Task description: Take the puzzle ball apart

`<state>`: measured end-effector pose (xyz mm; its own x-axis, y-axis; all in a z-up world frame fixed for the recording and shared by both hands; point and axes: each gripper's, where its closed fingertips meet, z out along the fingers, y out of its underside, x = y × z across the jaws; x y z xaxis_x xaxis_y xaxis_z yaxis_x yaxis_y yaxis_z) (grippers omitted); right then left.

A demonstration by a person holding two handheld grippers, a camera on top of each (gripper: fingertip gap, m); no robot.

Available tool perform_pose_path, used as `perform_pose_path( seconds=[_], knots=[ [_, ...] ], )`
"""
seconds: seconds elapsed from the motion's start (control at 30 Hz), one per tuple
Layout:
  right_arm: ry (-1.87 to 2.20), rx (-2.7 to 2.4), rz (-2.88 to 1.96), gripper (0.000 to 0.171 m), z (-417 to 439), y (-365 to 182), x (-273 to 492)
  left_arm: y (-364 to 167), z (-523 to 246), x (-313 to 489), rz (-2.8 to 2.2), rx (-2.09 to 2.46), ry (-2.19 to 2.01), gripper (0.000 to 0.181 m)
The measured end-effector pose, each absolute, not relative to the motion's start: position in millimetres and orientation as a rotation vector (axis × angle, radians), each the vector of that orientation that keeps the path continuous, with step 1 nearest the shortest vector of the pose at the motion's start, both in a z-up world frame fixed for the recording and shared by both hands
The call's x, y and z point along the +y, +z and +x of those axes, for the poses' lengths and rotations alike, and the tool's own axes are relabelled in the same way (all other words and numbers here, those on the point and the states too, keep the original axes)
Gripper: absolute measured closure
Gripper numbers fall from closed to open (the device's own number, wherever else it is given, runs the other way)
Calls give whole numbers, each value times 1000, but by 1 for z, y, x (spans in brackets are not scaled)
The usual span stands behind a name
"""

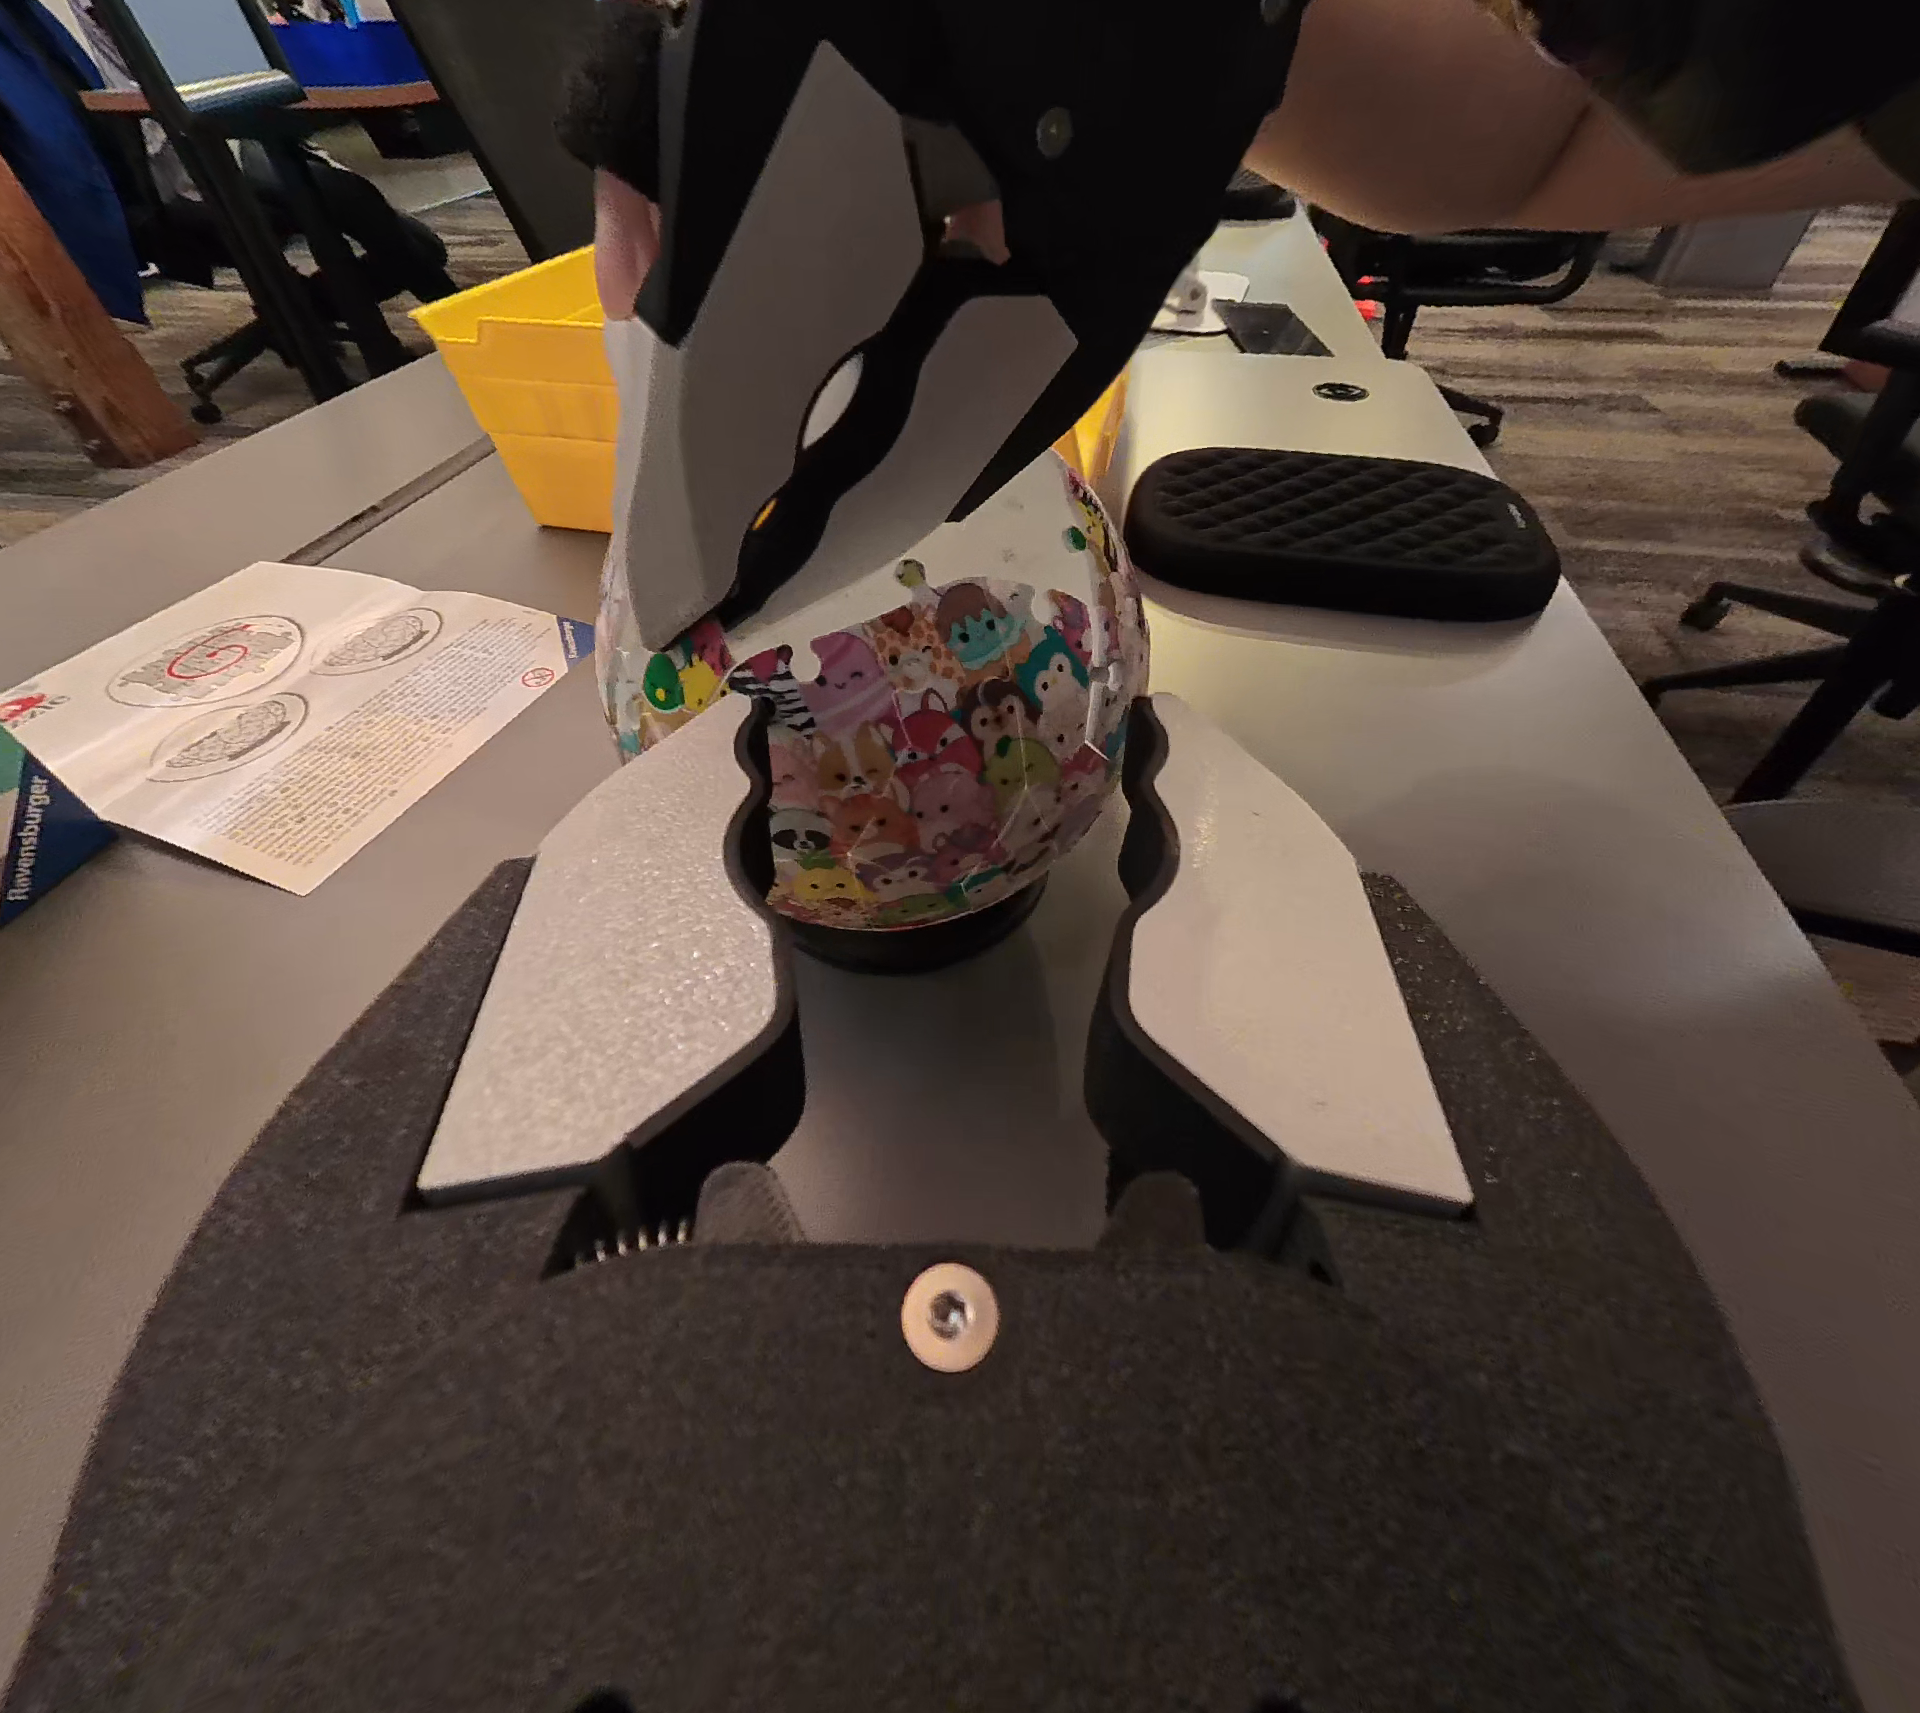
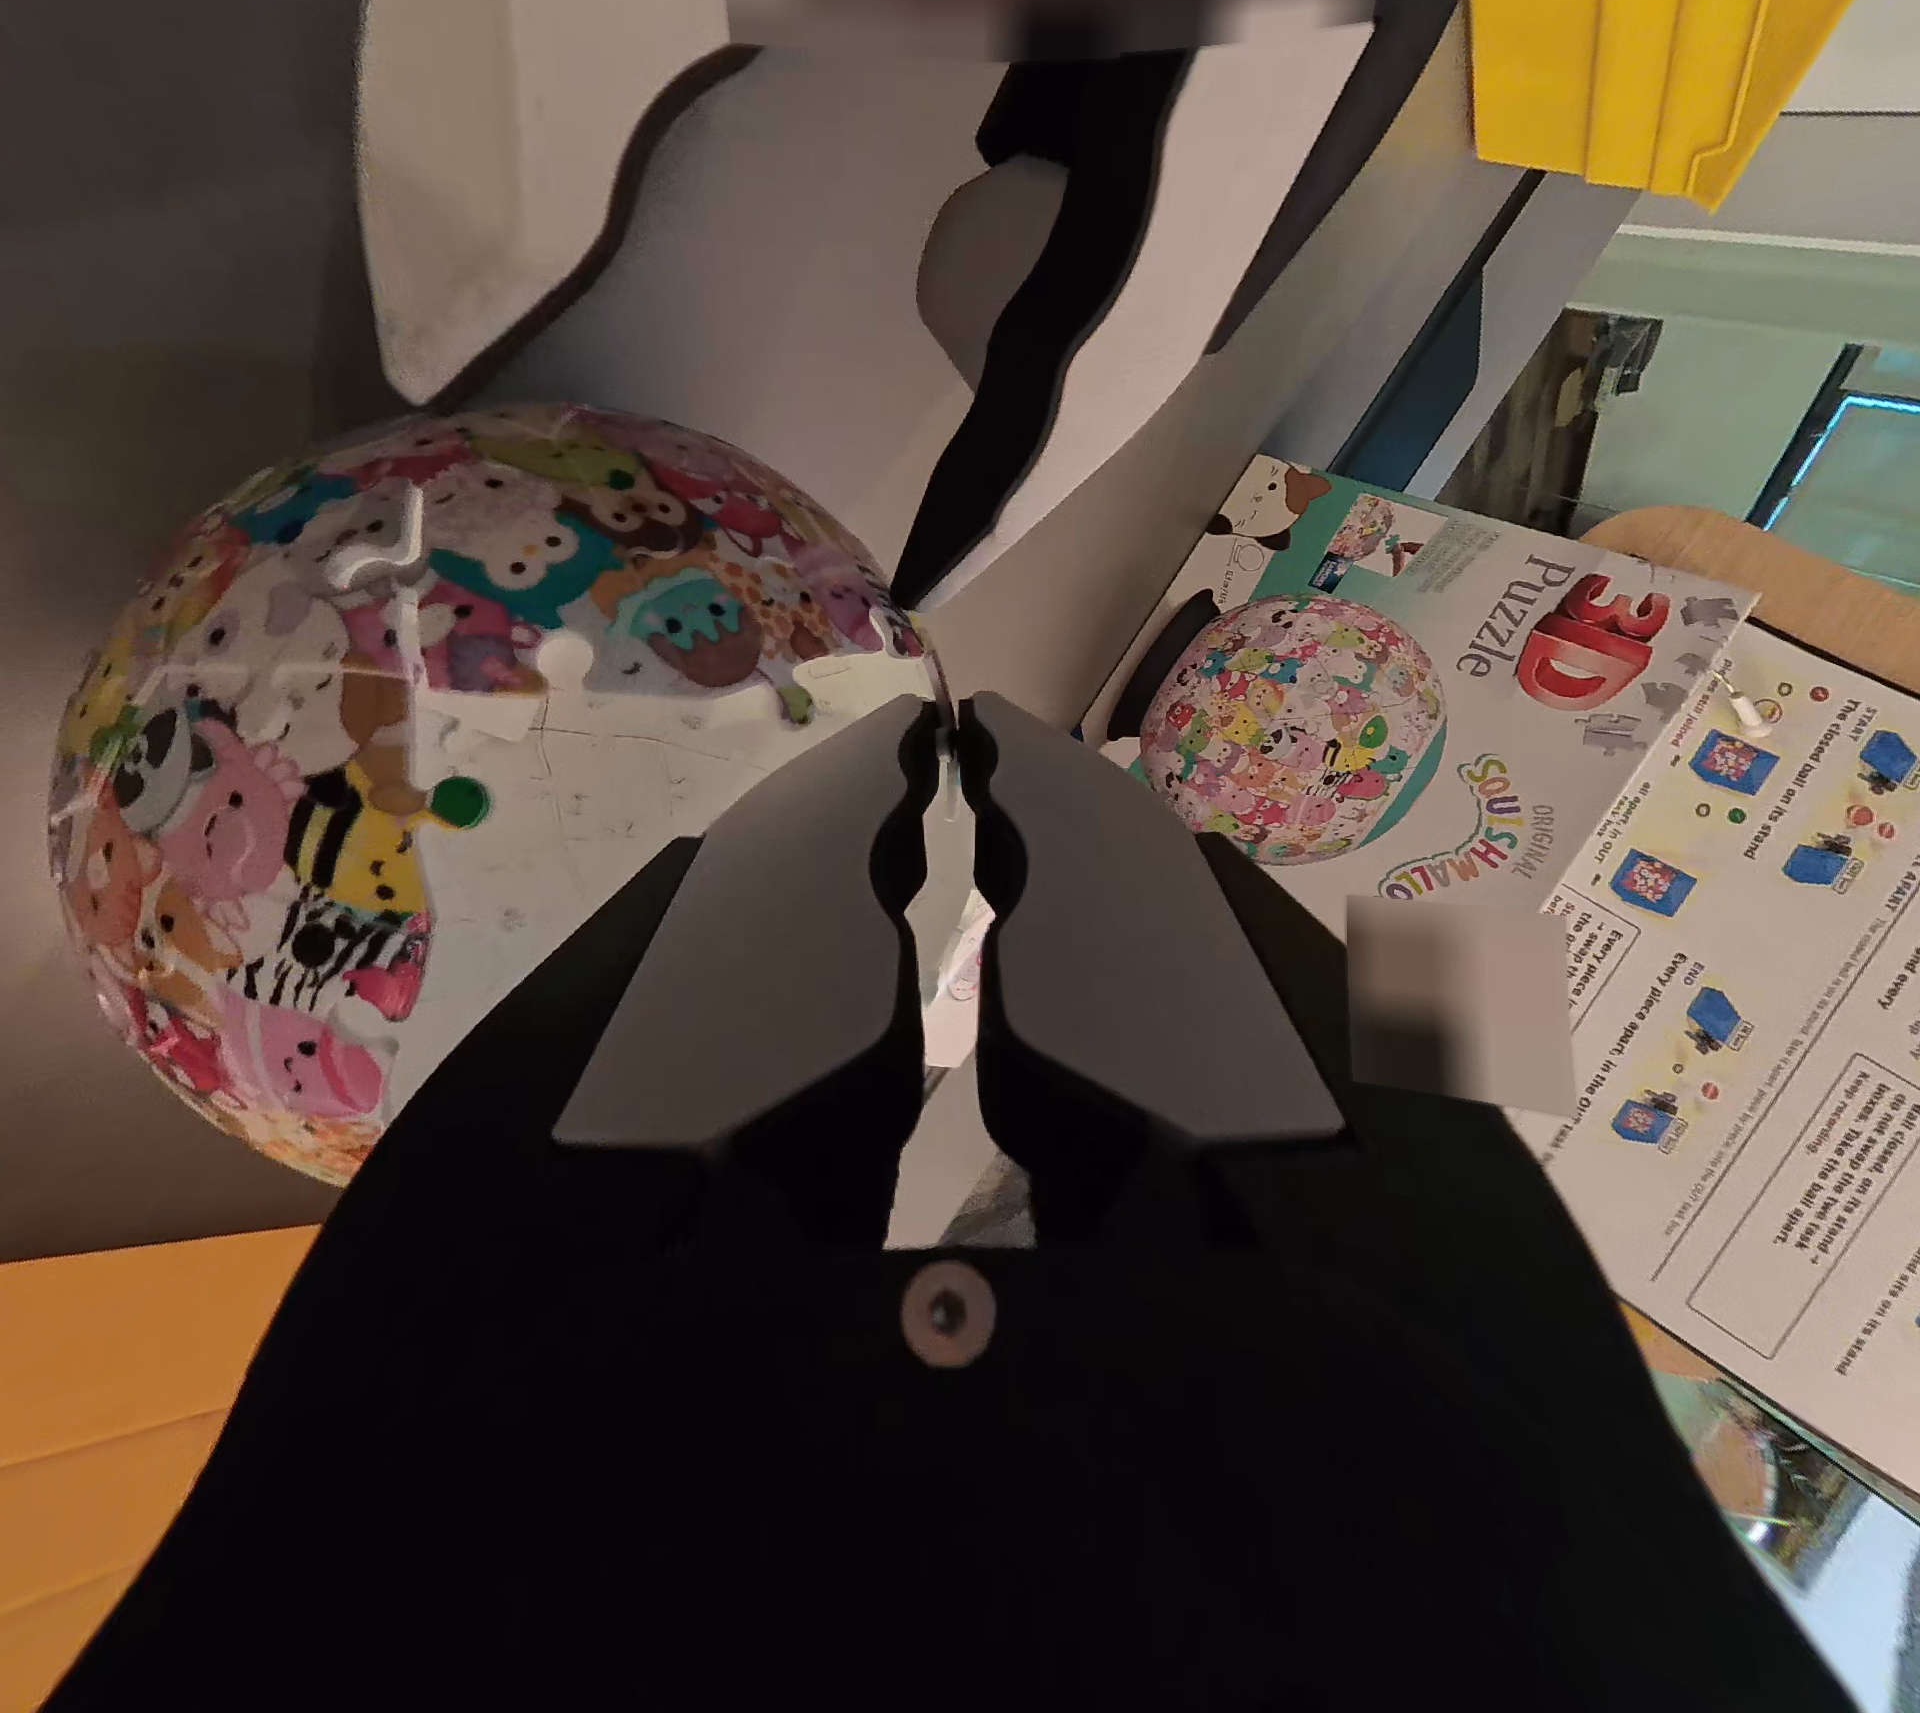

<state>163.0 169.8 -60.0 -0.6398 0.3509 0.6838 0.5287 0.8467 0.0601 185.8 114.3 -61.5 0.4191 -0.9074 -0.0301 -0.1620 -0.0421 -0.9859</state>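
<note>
The puzzle ball (image 1: pixel 935 780), covered in bright cartoon animals, sits on a black ring stand (image 1: pixel 914 936) on the grey table (image 1: pixel 1403 832). Its top is open and shows the white inside. My left gripper (image 1: pixel 951 707) spans the ball's lower half, with a finger against each side. My right gripper (image 1: pixel 722 614) comes down from above onto the rim of the opening. In the right wrist view, the right gripper (image 2: pixel 948 728) is shut on a thin white-backed puzzle piece (image 2: pixel 948 775) at the ball's (image 2: pixel 312 780) edge. The left gripper (image 2: pixel 660 500) shows beyond the ball.
A yellow bin (image 1: pixel 530 385) stands behind the ball. A folded instruction sheet (image 1: pixel 281 707) and the puzzle box (image 2: pixel 1351 676) lie to the left. A black quilted pad (image 1: pixel 1340 531) lies at the right. A printed sheet (image 2: pixel 1766 988) lies beside the box. Office chairs stand past the table edge.
</note>
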Motion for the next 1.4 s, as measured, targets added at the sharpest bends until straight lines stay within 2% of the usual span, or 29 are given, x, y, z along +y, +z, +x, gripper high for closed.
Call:
perform_pose_path(
  seconds=[0.3, 0.5, 0.73, 1.23, 1.4],
  knots=[
    [-264, -2365, -795, 167, 161, -60, 167, -63, 187, 114, -1508, 1014, -763, 121],
    [-263, -2343, -880, 167, 159, -61, 173, -65, 184, 116, -1527, 1000, -773, 116],
    [-367, -2222, -655, 167, 157, -62, 176, -70, 176, 124, -1566, 941, -819, 117],
    [315, -2102, -1298, 168, 159, -55, 174, -70, 179, 123, -1563, 944, -831, 117],
    [253, -2065, -1269, 168, 162, -42, 175, -69, 178, 122, -1555, 945, -835, 117]
  ],
)
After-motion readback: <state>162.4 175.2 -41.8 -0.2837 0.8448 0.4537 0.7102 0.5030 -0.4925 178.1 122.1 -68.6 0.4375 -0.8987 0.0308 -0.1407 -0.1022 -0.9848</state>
